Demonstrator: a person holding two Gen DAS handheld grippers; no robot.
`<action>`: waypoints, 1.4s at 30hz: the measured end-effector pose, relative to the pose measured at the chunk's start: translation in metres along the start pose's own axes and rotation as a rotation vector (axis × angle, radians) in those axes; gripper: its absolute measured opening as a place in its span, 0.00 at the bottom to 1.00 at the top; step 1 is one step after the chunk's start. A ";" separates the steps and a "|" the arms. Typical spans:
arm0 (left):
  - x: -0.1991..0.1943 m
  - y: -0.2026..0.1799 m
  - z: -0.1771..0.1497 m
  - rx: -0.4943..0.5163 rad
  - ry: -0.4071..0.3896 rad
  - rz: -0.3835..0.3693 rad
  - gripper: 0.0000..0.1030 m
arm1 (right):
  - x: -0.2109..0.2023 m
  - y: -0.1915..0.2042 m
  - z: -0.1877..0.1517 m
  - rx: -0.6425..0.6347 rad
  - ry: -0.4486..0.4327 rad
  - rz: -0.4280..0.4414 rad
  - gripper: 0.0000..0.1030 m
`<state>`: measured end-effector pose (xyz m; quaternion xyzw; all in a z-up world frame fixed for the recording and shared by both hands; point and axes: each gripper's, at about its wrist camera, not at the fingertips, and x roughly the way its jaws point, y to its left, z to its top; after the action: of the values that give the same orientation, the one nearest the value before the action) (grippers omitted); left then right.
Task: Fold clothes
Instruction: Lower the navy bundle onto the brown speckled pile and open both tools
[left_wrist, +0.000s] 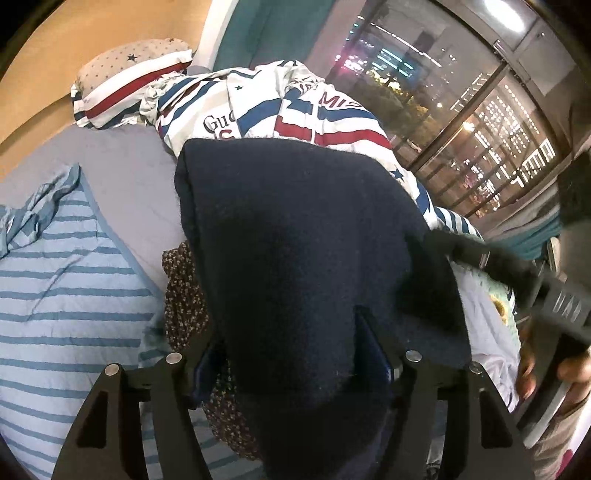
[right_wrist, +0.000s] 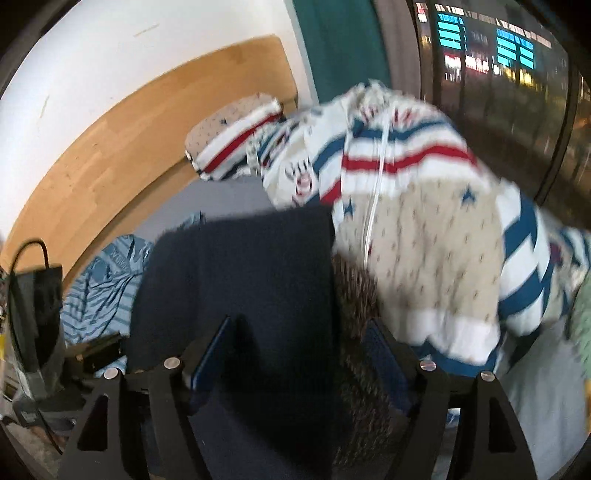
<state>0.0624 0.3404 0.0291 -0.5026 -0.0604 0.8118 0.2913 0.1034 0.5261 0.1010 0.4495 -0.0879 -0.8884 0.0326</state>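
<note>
Navy knit on the bed, both hand-held grippers spread over it.

We see the navy knit garment (left_wrist: 295, 236) lying flat mid-bed on the grey sheet (left_wrist: 122, 166), over a brown floral piece (left_wrist: 183, 295), between the striped blue top (left_wrist: 62, 295) and the patterned duvet (left_wrist: 295, 107). Its long axis runs from us toward the headboard (right_wrist: 122, 147), far edge square. Left hand-held gripper (left_wrist: 291, 354) and right hand-held gripper (right_wrist: 299, 350) both stand spread, cloth between the fingers, not pinched. We judge it soft, thick, light, non-slippery; best taken at the near corners or hem.
</note>
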 end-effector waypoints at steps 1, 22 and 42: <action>0.000 -0.001 0.000 0.005 0.002 0.000 0.67 | -0.003 0.003 0.005 -0.011 -0.028 -0.008 0.75; 0.015 -0.022 -0.016 0.110 0.015 0.024 0.78 | 0.041 0.017 -0.008 -0.108 0.049 0.012 0.47; -0.022 0.025 0.022 -0.129 -0.071 -0.171 0.76 | 0.046 0.012 -0.011 -0.086 0.036 0.052 0.48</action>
<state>0.0406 0.3123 0.0477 -0.4840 -0.1654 0.7957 0.3244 0.0846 0.5068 0.0610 0.4611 -0.0606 -0.8820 0.0768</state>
